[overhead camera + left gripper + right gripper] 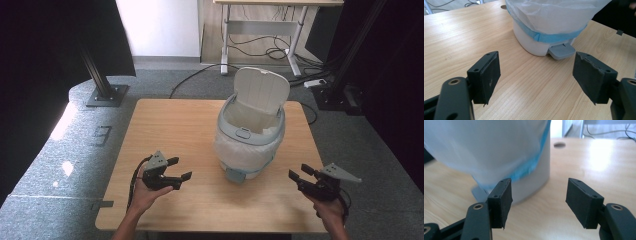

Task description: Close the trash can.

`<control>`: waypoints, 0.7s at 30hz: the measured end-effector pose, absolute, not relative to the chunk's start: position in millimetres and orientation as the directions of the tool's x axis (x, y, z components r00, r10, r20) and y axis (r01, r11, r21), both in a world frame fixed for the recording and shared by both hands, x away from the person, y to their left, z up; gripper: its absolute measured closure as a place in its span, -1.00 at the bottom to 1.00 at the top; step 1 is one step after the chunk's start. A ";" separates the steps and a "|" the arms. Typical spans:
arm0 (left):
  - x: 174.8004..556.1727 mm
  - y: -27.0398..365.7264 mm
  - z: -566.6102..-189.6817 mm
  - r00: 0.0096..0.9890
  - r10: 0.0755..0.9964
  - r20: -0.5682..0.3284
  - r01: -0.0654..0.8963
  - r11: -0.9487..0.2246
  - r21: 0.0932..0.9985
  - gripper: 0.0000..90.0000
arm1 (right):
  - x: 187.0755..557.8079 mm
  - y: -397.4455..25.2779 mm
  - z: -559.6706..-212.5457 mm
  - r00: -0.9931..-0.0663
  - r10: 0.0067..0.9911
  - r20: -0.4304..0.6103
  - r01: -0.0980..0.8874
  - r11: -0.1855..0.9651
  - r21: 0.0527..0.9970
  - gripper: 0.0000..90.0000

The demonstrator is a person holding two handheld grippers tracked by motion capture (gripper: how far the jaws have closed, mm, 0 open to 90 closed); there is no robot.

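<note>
On the light wooden bench [200, 135] we list, at left, the black left gripper [181, 169], jaws spread wide and holding nothing, hand-held above the near edge. At centre we record a white plastic pedal bin [250, 127] with pale blue rim, lid raised, white bag liner [554, 15] folded over its outside, grey pedal [562, 51] facing us. At right, the black right gripper [300, 172], jaws likewise spread and holding nothing.

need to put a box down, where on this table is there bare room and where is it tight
Widest bare patch: the table left of the bin, from the far edge down to the left gripper. A narrower bare strip runs along the near edge between the two grippers, in front of the grey pedal. Tightest: right of the bin, a slim margin, with the right gripper at its near end.
</note>
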State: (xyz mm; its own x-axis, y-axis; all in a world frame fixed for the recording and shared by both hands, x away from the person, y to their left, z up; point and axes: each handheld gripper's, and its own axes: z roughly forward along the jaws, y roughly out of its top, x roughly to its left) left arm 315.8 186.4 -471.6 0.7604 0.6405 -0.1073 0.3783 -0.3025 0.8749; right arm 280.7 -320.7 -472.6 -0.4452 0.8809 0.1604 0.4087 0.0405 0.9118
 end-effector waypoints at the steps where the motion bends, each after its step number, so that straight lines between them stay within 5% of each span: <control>1: 315.7 186.2 -471.7 0.761 0.640 -0.107 0.378 -0.303 0.874 -0.51 | 281.0 -323.3 -464.8 -0.447 0.877 0.175 0.397 0.020 0.917 -0.18; 21: 317.7 189.5 -479.7 0.752 0.649 -0.115 0.399 -0.310 0.863 -0.52 | 298.1 -322.0 -384.5 -0.475 0.870 0.128 0.306 0.027 0.952 -0.19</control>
State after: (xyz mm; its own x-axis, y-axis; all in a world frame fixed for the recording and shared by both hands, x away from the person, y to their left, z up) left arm 317.7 189.5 -479.7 0.7520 0.6490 -0.1150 0.3992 -0.3096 0.8630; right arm 298.1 -322.0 -384.5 -0.4755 0.8703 0.1284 0.3062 0.0269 0.9516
